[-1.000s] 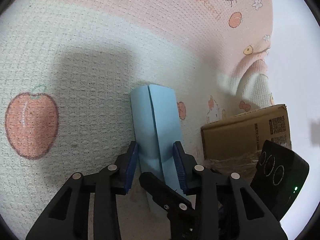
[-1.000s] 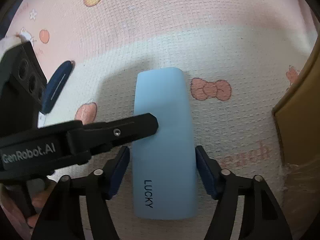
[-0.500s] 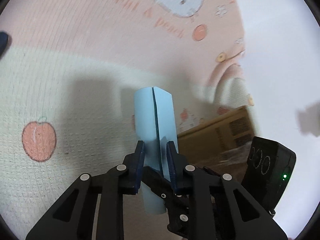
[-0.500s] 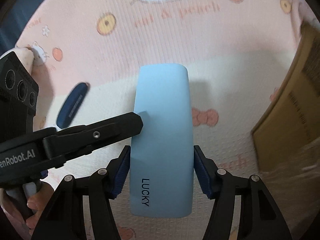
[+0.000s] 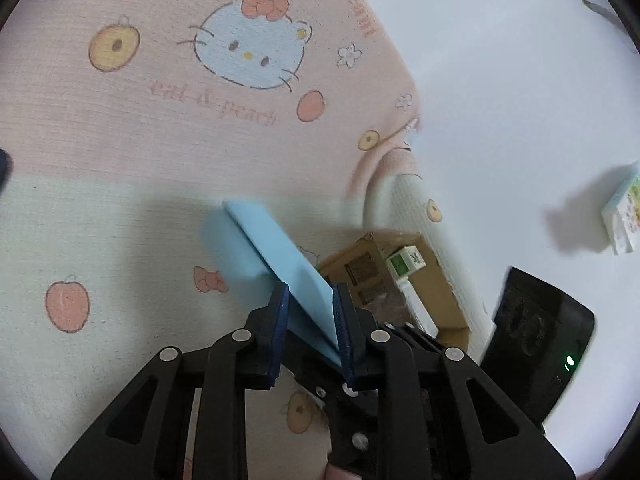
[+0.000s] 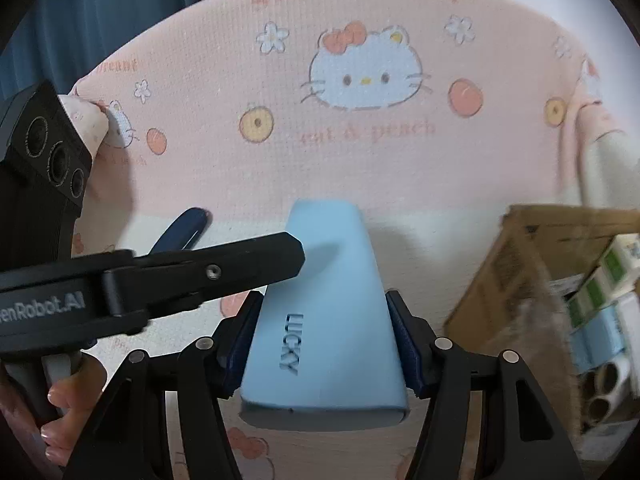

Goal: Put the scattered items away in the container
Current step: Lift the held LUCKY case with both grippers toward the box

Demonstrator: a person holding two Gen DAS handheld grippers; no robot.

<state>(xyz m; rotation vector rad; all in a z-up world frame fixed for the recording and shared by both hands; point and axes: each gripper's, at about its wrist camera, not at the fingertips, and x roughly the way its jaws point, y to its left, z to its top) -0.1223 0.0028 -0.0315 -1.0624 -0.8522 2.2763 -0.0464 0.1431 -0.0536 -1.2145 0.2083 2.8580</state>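
Surface: white desk (image 5: 500, 92), partly covered by one pink and cream cat-and-peach mat (image 5: 120, 128); dark blue curtain (image 6: 120, 12) at the far edge in the right wrist view.
Blue case: one pale blue case (image 6: 324, 320) marked LUCKY, off the mat, held by both claws at once.
Left claw: left claw (image 5: 310, 328) clamped across the thin side of the case, along its seam; its jaws have just been closing on it. The case sticks out ahead of the pads and slants up-left.
Right claw: right claw (image 6: 324, 340) gripping the case across its broad face, pads on both long edges. The left tool's arm crosses just ahead of it from the left.
Container: one brown cardboard box (image 5: 404, 276), open, ahead and right of both claws, below the raised case.
Box contents: green-and-white cartons, at least three; one pale blue item; white tubes, at least three, blurred.
Loose items: one dark blue clip-like piece (image 6: 180, 232) on the mat, ahead-left of the right claw; one small printed packet (image 5: 620, 216) on bare desk, far right of the left claw.
Hand: one person's fingers (image 6: 68, 396) on the left tool's handle.
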